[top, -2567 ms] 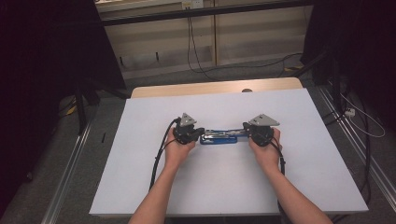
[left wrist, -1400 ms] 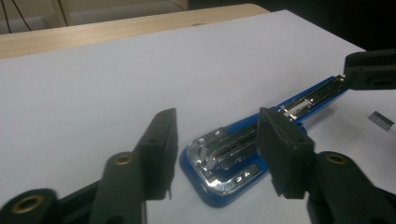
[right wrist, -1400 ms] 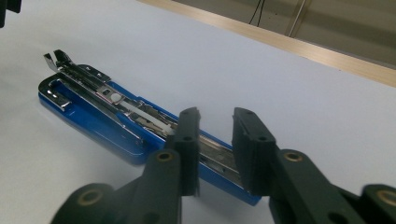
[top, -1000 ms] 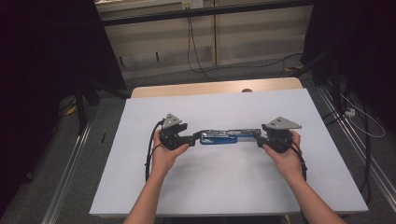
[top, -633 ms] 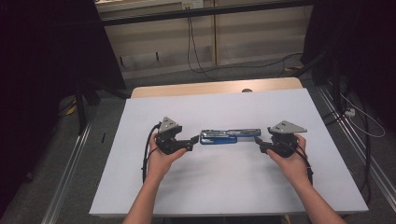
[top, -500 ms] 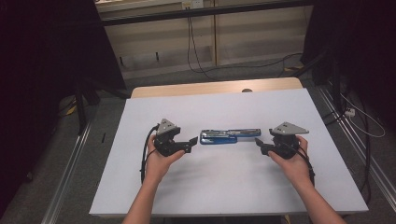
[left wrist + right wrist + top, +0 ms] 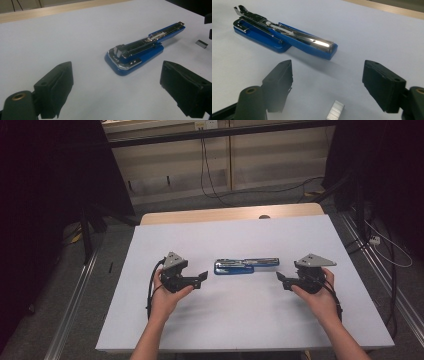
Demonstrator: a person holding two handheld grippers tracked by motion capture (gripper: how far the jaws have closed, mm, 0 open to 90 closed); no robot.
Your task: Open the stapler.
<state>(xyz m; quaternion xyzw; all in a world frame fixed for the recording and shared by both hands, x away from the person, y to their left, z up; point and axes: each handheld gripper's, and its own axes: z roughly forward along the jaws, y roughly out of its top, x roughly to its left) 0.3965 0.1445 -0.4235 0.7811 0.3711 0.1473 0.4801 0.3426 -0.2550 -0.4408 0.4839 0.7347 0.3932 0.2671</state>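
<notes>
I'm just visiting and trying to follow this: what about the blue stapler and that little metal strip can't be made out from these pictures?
- Strip of staples: cut off by the bottom edge of the right gripper view; how many staples it has is too small to tell.
- Stapler: in the high view it is too small to show whether its open channel holds staples.
- Stapler's underside: hidden against the table in every view.
- Left tongs and right tongs: their pads' inner faces are too dark in the high view.
</notes>
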